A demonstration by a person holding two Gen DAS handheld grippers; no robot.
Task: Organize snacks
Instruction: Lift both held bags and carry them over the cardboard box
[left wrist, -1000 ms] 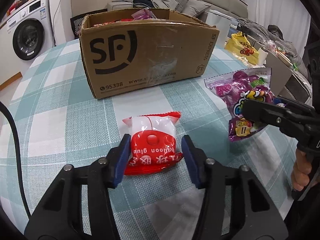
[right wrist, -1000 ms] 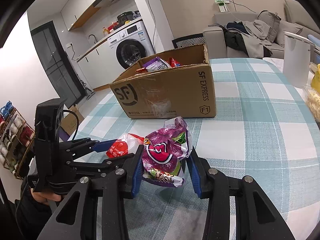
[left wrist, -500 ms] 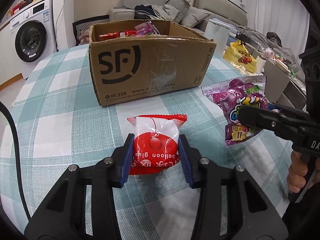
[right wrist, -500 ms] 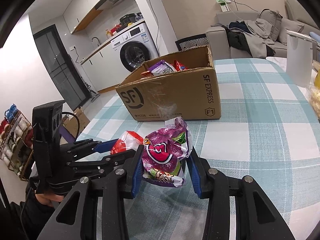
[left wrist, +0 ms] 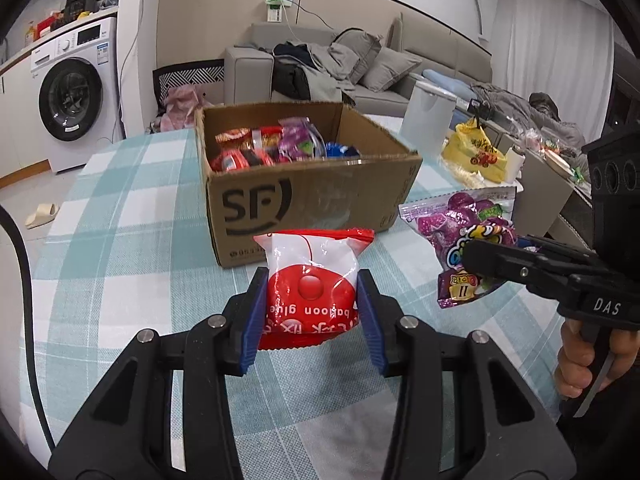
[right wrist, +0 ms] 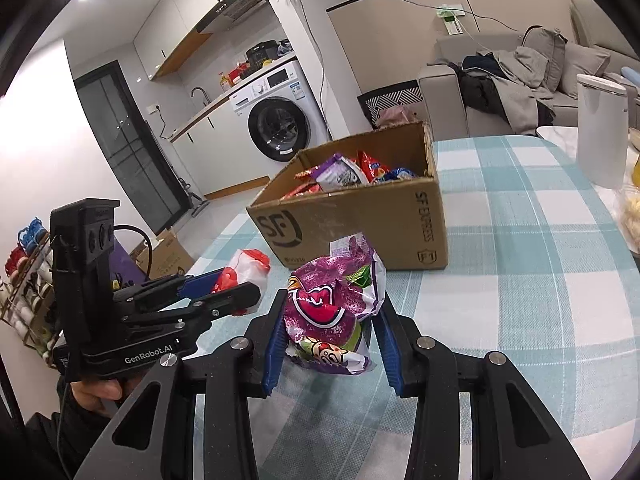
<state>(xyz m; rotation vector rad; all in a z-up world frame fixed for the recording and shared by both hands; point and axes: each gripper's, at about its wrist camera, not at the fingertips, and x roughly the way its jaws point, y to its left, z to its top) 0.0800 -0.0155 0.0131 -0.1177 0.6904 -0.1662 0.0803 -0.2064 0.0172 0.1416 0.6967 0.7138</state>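
Observation:
My left gripper (left wrist: 312, 320) is shut on a red and white snack packet (left wrist: 312, 280) and holds it above the checked tablecloth, in front of the open SF cardboard box (left wrist: 312, 196). The box holds several snack packs (left wrist: 276, 144). My right gripper (right wrist: 330, 340) is shut on a purple candy bag (right wrist: 332, 300), also lifted, short of the box (right wrist: 360, 220). The purple bag shows at the right of the left wrist view (left wrist: 464, 236). The red packet shows in the right wrist view (right wrist: 244, 268).
A white canister (left wrist: 426, 120) and a yellow bag (left wrist: 476, 152) stand at the table's far right. A washing machine (left wrist: 68, 108) and a sofa (left wrist: 332, 72) lie beyond the table. The checked tablecloth (right wrist: 540, 280) spreads right of the box.
My left gripper closed on the red packet and lifted it off the table. Both grippers rose with their packets, so the inside of the box now shows.

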